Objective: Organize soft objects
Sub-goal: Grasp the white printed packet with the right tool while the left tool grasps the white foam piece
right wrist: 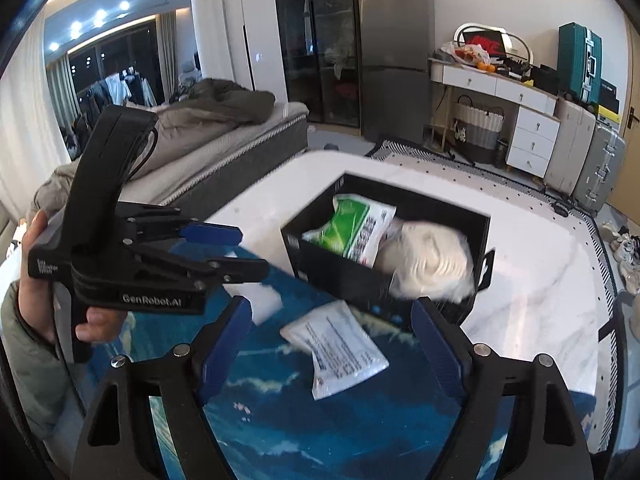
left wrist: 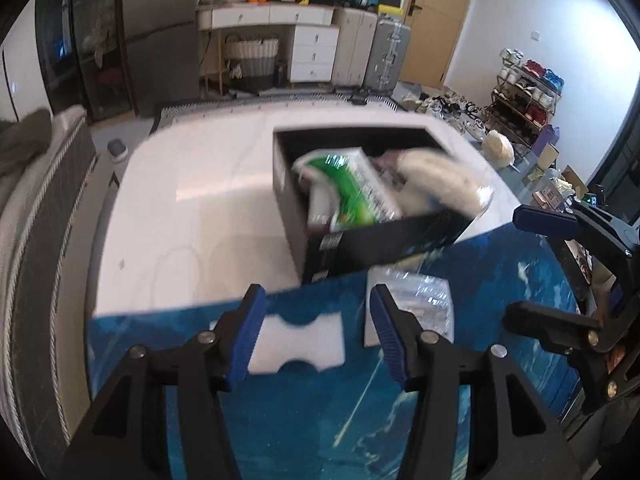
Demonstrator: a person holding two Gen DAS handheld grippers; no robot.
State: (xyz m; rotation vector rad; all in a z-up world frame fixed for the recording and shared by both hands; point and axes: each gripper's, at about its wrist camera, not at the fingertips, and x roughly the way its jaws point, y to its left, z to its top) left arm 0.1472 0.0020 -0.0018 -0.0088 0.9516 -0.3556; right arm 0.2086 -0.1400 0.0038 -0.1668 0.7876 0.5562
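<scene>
Black box point(right wrist: 352, 280), green-and-white packet point(right wrist: 356, 224), blue marbled mat point(right wrist: 320, 420).

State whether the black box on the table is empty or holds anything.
Not empty: the open-topped black box holds a green-and-white packet and a white bagged bundle.

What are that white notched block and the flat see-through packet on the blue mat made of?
The white block looks like soft matte foam or sponge: no gloss, cut-out notches in its edges. The packet seems to be thin glossy plastic film, crinkled and catching glints, with a printed white sheet or contents inside; what exactly it holds is unclear.
</scene>
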